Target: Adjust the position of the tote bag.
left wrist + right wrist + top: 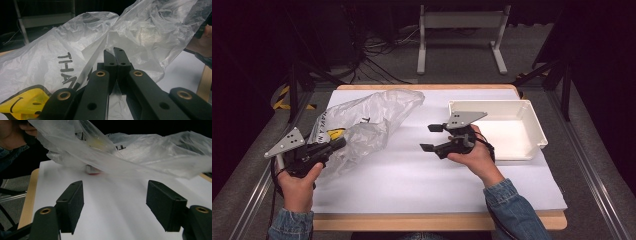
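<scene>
Two grippers are in my hands over the white-covered worktop (412, 185). My left gripper (334, 145) sits at the near left, its jaws pressed together and pinching a fold of the clear plastic bag (367, 120). The bag lies crumpled on the left half of the worktop, lifted at my end, with black lettering and a yellow smiley print (22, 102) near the pinch. My right gripper (432, 137) is held at the middle of the worktop, pointing left toward the bag, its jaws spread with nothing between them. A small reddish object (93, 170) shows blurred under the bag's edge. A white tray (532, 132) stands at the far right, just behind my right hand.
</scene>
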{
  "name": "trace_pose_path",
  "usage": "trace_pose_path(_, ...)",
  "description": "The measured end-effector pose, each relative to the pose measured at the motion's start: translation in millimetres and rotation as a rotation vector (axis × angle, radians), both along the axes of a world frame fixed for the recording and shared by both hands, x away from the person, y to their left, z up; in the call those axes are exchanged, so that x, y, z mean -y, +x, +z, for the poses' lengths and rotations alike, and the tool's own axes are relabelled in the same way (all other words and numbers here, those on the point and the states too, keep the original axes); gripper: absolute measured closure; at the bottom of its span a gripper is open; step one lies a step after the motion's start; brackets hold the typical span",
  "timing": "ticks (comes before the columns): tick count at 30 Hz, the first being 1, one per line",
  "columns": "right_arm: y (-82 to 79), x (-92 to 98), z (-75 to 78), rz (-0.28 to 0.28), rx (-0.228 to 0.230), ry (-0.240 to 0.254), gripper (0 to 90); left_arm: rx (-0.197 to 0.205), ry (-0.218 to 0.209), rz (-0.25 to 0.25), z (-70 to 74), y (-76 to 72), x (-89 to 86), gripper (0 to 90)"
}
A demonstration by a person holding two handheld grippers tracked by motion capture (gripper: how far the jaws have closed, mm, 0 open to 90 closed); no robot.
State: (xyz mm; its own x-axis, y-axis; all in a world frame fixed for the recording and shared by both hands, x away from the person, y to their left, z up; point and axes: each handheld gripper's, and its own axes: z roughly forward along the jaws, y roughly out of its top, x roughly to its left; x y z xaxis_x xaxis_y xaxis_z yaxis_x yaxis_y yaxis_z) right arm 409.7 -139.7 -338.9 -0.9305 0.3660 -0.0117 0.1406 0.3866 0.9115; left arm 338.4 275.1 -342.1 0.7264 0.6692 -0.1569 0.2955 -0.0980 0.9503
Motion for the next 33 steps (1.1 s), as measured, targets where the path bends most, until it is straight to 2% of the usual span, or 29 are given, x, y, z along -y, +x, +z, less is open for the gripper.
trace_pose_path(4, 8.1, -21.7, 1.0, 0.065, 0.045, -0.002, 33.9, -0.002, 0.002, -0.011, -0.1, -0.9, 0.5, 89.7)
trace_pose_path(10, 15.0, -49.8, -0.1, 0.148, 0.108, 0.007, 30.9, -0.003, 0.005, -0.026, -0.5, -1.2, 1.8, 89.7)
trace_pose_path(16, 20.4, -71.9, -6.3, 0.186, 0.155, -0.017, 33.0, -0.002, 0.018, -0.040, -1.2, -2.0, 6.1, 89.6)
trace_pose_path(19, 25.1, -79.2, -14.5, 0.173, 0.147, -0.068, 35.4, -0.002, 0.015, -0.040, -1.1, -2.4, 5.9, 89.4)
trace_pose_path(23, 29.1, -84.2, -26.7, 0.191, 0.116, -0.090, 37.5, -0.007, 0.009, -0.036, -1.7, -1.7, 4.8, 89.4)
trace_pose_path(25, 32.0, -87.6, -34.2, 0.204, 0.080, -0.092, 39.3, -0.008, 0.008, -0.039, -2.2, -0.9, 5.3, 89.4)
trace_pose_path(29, 35.3, -93.0, -42.3, 0.203, 0.054, -0.097, 41.1, -0.012, 0.012, -0.047, -2.5, -0.5, 7.5, 89.4)
trace_pose_path(33, 39.4, -103.4, -52.6, 0.202, 0.068, -0.104, 40.6, -0.013, 0.014, -0.051, -2.7, -0.1, 7.8, 89.3)
